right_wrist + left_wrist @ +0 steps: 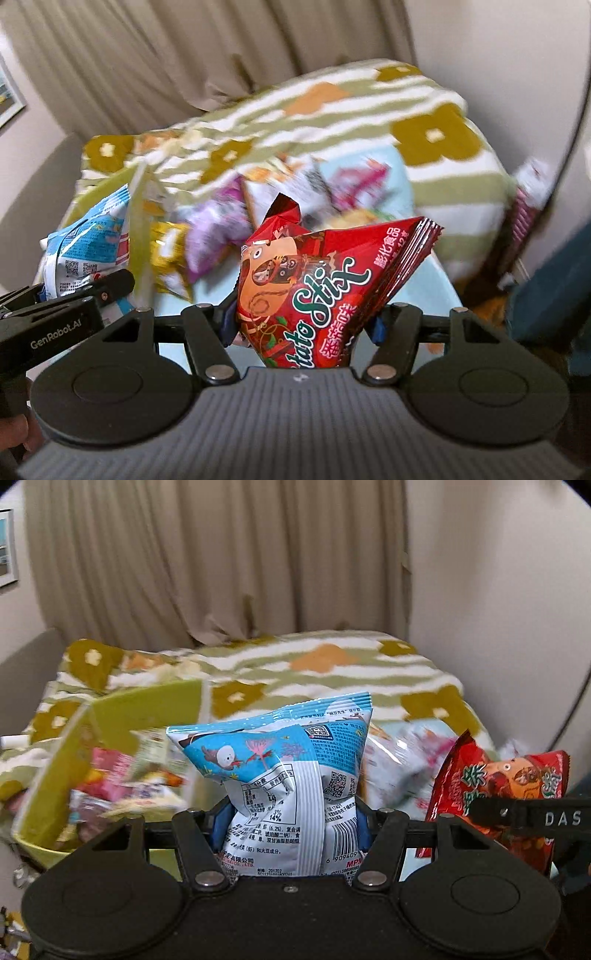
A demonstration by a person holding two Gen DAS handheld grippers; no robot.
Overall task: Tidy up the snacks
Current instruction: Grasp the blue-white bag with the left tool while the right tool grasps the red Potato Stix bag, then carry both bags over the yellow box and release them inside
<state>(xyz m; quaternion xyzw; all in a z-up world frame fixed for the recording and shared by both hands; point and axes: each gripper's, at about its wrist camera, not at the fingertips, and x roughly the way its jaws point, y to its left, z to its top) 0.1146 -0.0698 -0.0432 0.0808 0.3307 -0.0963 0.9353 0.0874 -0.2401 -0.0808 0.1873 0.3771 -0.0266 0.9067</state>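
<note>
The left tool (291, 823) is clamped on a blue-and-white snack bag (280, 775), its blue pads pressing the bag's lower sides so the bag stands upright above them. The right tool (306, 321) grips a red Potato Stix bag (314, 288) the same way, partly closed around the crumpled pack. Both bags are held clear of the pale blue table (424, 280). To the left sits a green box (122, 712) full of packets; more loose snacks (218, 229) lie blurred on the table. Behind is a flowered blanket (332, 668).
</note>
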